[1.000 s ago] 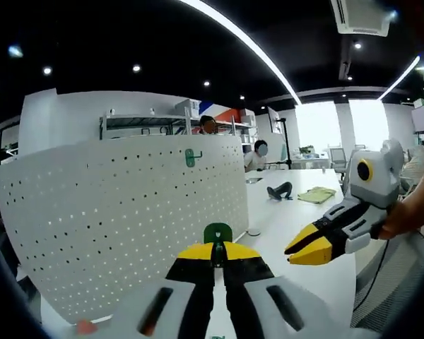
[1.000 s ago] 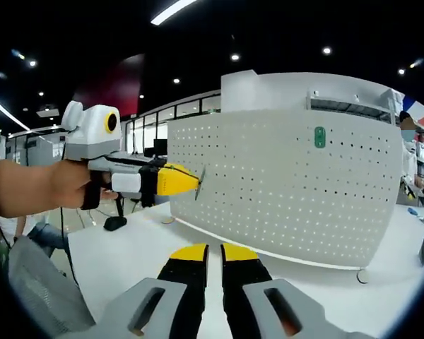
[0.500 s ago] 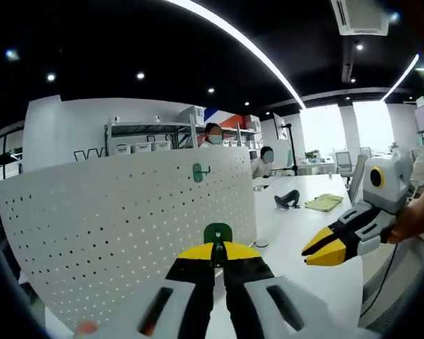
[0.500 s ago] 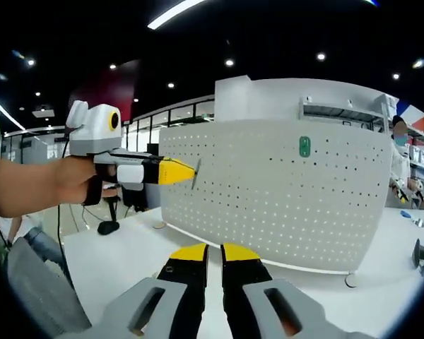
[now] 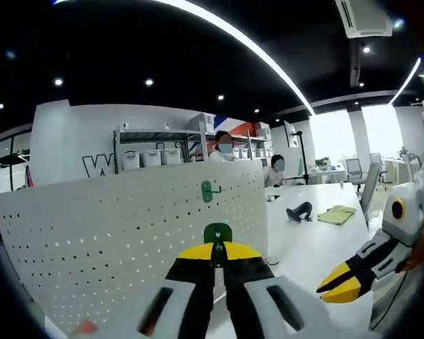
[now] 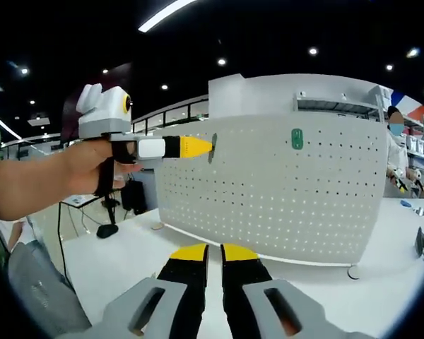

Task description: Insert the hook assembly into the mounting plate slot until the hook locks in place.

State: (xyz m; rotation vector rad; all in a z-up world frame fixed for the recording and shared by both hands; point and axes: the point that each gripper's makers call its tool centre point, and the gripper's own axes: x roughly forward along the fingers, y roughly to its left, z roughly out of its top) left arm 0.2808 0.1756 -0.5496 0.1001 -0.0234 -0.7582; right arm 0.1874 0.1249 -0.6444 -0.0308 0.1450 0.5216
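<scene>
Hook assembly [image 5: 217,232]: small green plate, pinched at the tips of the left gripper [image 5: 218,253], held up near the white perforated mounting plate [image 5: 127,233]; a second green hook [image 5: 208,191] already hangs near its top edge. Right gripper [image 6: 205,253]: jaws together, empty. Risk: a tilted approach could miss the slot, leaving the hook unlocked.

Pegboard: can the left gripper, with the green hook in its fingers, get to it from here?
Probably yes. The left gripper holds the green hook before the pegboard, with nothing between them; another hook already hangs higher up.
</scene>
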